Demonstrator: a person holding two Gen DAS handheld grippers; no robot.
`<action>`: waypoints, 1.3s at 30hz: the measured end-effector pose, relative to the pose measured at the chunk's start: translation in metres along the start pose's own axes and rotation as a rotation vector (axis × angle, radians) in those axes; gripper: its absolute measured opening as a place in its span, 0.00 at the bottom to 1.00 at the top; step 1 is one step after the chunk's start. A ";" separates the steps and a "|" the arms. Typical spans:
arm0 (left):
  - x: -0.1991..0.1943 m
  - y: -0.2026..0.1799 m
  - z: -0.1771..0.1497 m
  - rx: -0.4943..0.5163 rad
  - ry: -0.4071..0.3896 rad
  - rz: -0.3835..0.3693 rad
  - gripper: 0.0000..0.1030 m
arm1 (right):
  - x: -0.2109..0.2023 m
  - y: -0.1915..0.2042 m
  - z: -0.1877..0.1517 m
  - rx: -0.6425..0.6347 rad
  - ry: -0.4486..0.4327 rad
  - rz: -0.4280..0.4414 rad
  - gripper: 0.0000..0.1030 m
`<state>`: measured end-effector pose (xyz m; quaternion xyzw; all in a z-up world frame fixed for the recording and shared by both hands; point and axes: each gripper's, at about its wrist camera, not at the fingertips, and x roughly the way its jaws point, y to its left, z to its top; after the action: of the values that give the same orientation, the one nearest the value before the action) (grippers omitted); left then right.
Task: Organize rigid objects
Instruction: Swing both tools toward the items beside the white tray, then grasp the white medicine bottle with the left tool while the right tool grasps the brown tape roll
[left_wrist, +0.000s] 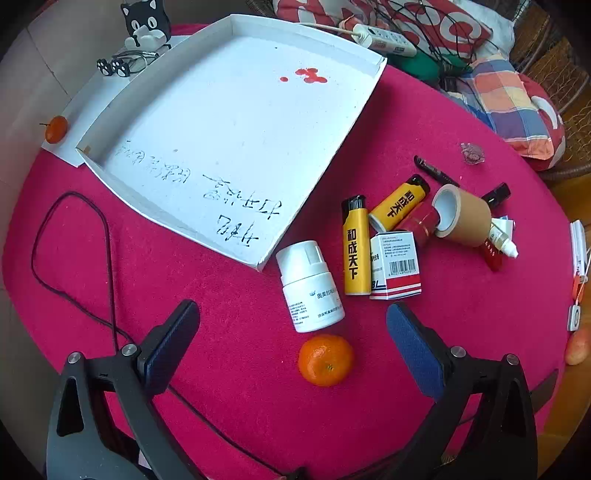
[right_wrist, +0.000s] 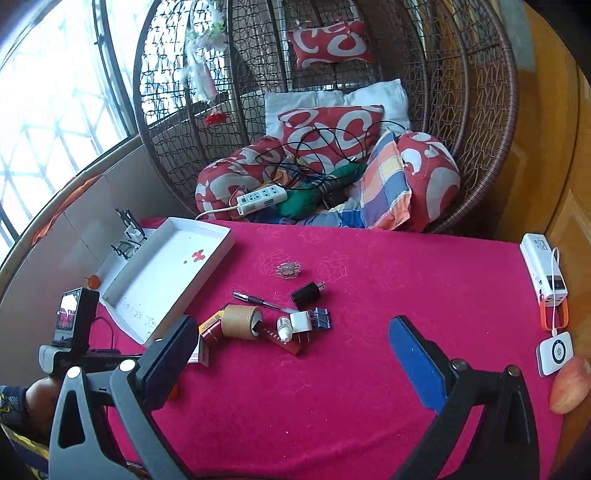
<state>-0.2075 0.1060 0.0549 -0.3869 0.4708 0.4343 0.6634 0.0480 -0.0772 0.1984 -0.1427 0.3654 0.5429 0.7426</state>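
Note:
A white cardboard tray (left_wrist: 332, 122) with handwriting lies on the red cloth; it also shows in the right wrist view (right_wrist: 218, 243). To its right sits a cluster: a white pill bottle (left_wrist: 312, 288), two yellow lighters (left_wrist: 356, 251), a small medicine box (left_wrist: 397, 266), a brown tape roll (left_wrist: 465, 218), a dropper bottle (left_wrist: 504, 245) and a black pen (left_wrist: 434, 170). My left gripper (left_wrist: 293, 321) is open just short of the pill bottle. My right gripper (right_wrist: 293, 336) is open and empty above the cloth, near the cluster (right_wrist: 242, 321).
A mandarin (left_wrist: 325, 360) lies between the left fingers. A black cord (left_wrist: 107, 258) loops at the left. A power bank (right_wrist: 545, 273), a small white device (right_wrist: 554, 352) and an apple (right_wrist: 569, 386) sit at the right edge. A wicker chair (right_wrist: 480, 110) with cushions stands behind.

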 end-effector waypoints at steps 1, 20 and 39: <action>0.000 0.001 0.000 -0.003 -0.007 -0.027 0.99 | 0.001 -0.001 0.000 0.006 0.003 0.000 1.00; 0.064 0.007 0.008 -0.107 0.138 0.057 0.70 | 0.009 -0.004 -0.011 -0.016 0.082 0.005 1.00; 0.031 0.034 -0.012 -0.022 0.045 0.018 0.36 | 0.160 0.075 0.000 -0.316 0.310 0.141 0.99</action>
<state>-0.2377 0.1124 0.0185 -0.3998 0.4843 0.4365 0.6443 0.0029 0.0624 0.1002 -0.3129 0.3948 0.6155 0.6061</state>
